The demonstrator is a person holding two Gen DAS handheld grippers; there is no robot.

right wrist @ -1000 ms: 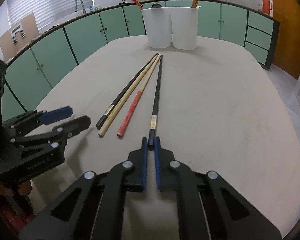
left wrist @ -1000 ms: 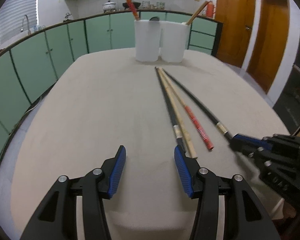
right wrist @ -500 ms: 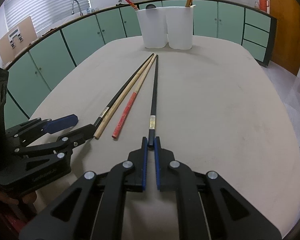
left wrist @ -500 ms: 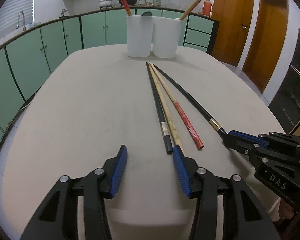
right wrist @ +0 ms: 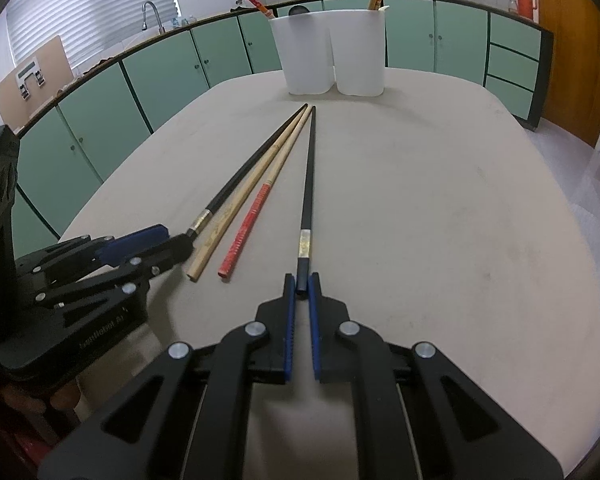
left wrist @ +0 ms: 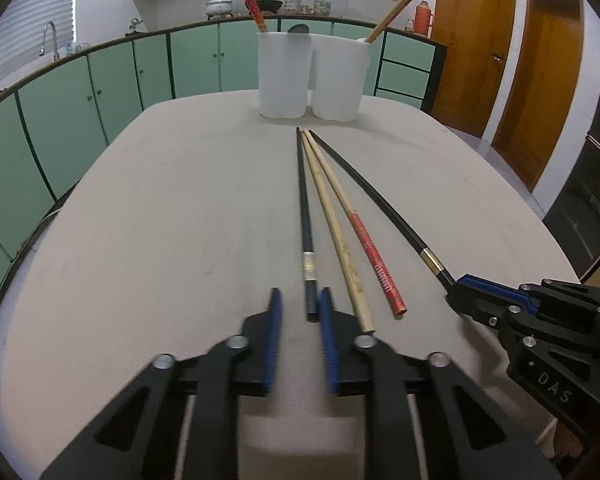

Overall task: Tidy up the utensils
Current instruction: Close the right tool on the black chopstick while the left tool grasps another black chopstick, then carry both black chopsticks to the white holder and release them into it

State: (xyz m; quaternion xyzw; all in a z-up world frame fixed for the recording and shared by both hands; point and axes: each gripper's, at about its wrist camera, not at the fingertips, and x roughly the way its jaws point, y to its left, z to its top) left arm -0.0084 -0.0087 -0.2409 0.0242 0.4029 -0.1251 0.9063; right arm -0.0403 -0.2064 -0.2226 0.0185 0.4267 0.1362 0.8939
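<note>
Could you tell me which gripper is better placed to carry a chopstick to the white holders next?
Probably the right gripper: its jaws are shut on a black chopstick. The left gripper only straddles the other black chopstick, jaws open.

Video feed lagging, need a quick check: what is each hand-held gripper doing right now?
Left hand-held gripper: open, straddling the left black chopstick.
Right hand-held gripper: closed on the right black chopstick.

You see a beige desk (left wrist: pixel 160 220). On it lie two black chopsticks (left wrist: pixel 305 208) with a metallic band, one pale wooden chopstick (left wrist: pixel 332 220), and one chopstick (left wrist: pixel 374 258) with a red patterned end. Two containers (left wrist: pixel 284 76) are white. Your claws have black bodies and blue pads (right wrist: pixel 289 320).
</note>
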